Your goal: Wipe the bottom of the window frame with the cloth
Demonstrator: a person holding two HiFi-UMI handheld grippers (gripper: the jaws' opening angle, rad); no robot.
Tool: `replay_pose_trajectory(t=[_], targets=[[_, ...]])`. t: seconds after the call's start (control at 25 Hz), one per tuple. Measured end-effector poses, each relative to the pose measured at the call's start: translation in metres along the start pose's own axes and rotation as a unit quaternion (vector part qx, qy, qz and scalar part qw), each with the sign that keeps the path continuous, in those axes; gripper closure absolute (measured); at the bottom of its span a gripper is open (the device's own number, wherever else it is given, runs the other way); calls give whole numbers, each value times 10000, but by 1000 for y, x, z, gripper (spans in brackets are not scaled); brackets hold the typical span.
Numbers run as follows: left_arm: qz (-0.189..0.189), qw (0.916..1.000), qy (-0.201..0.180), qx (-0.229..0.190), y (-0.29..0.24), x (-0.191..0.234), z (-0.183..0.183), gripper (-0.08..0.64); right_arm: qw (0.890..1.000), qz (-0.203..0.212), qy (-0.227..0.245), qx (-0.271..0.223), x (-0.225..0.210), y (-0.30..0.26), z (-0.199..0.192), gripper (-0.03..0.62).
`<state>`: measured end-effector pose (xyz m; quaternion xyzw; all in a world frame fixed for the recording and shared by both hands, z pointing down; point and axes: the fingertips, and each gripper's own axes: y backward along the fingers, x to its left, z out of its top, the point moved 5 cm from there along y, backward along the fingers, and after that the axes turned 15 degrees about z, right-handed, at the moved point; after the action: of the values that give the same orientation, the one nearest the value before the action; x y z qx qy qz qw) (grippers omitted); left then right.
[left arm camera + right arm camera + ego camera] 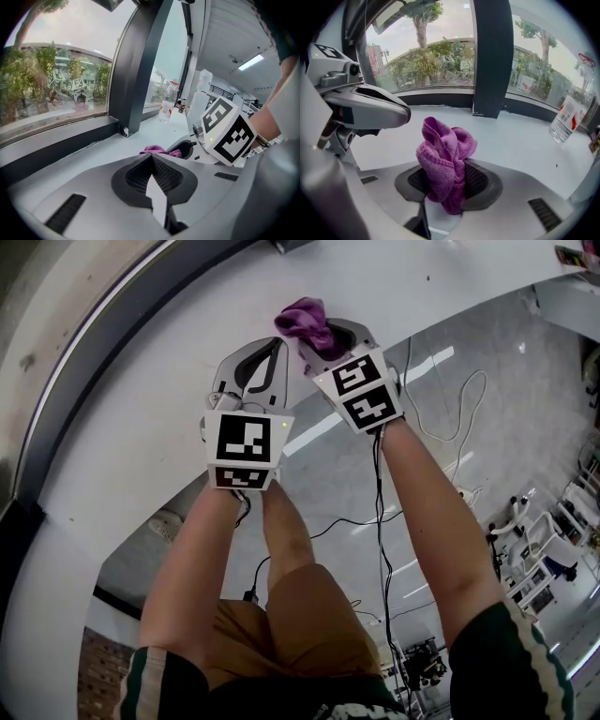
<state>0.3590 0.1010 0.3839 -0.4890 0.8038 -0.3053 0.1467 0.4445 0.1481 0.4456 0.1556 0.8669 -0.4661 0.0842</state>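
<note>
A crumpled purple cloth (pixel 443 157) sticks up from between the jaws of my right gripper (pixel 445 187), which is shut on it. In the head view the cloth (pixel 305 320) hangs over the white sill (pixel 131 437), a little short of the dark bottom rail of the window frame (pixel 103 334). My left gripper (pixel 265 357) is just to the left of the right gripper (pixel 323 341), shut with nothing in it. In the left gripper view its jaws (pixel 152 161) meet, and the cloth (pixel 153 150) shows just beyond them. The bottom rail (pixel 436 99) runs under the glass.
A dark upright mullion (pixel 491 56) stands on the sill straight ahead. A clear plastic bottle (pixel 568 117) stands on the sill at the right, with more bottles (pixel 168 103) farther along. Cables (pixel 441 418) trail on the floor below.
</note>
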Motion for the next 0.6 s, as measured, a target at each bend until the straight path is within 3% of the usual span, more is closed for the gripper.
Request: replay_pose_trajectory(t=[0.6], targets=[[73,9998,-59,181,13,-26,-14,555,10000,-35,-89,-6,15,28,-44,426]])
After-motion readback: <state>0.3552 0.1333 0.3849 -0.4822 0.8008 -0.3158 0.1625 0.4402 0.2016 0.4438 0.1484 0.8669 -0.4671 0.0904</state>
